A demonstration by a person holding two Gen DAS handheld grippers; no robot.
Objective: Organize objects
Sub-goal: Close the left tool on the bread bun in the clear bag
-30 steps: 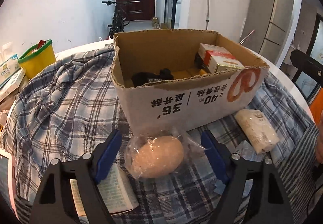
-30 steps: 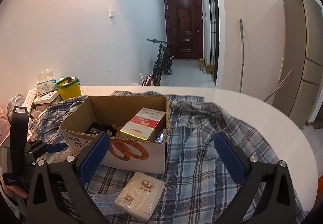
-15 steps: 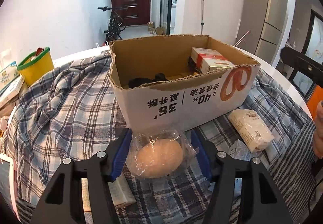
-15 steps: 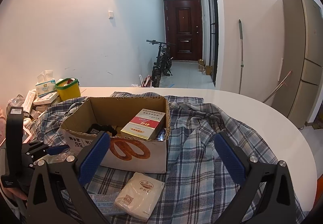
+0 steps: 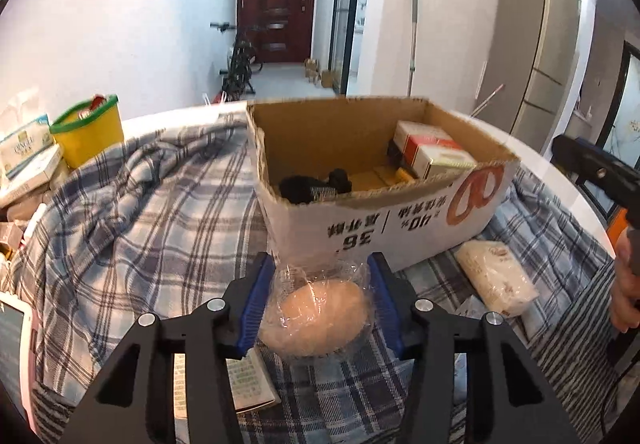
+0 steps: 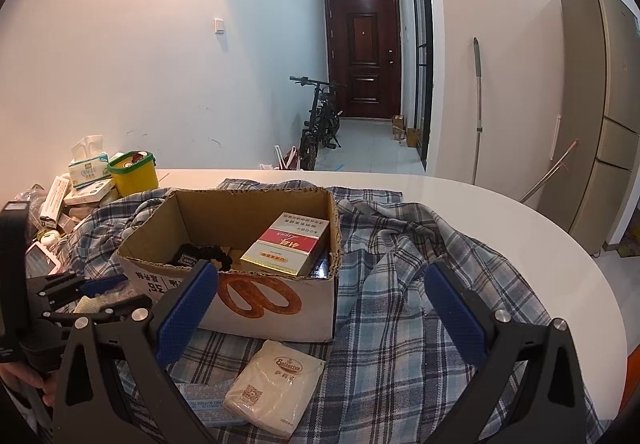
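A tan bun in clear plastic wrap (image 5: 320, 308) lies on the plaid cloth (image 5: 160, 224) just in front of the cardboard box (image 5: 400, 228). My left gripper (image 5: 320, 276) has the bun between its blue pads; the jaws are closing and both pads press on the wrap. The box holds a red and white carton (image 5: 432, 152) and a black item (image 5: 312, 184). My right gripper (image 6: 318, 276) hovers open and holds nothing, above a white packet (image 6: 276, 384) beside the box (image 6: 280, 308). The left gripper (image 6: 100, 292) shows at the left of the right wrist view.
A yellow tub with a green rim (image 5: 90, 132), a tissue box (image 5: 24, 140) and other packs crowd the table's left end. A printed leaflet (image 5: 248, 384) lies under my left finger. The white table edge (image 6: 520, 228) curves round on the right. A hand (image 5: 624, 284) shows at the right edge.
The left jaws have closed in from wide apart until the pads meet the bun's wrap, and the left view has tipped slightly. The right gripper has stayed still and open.
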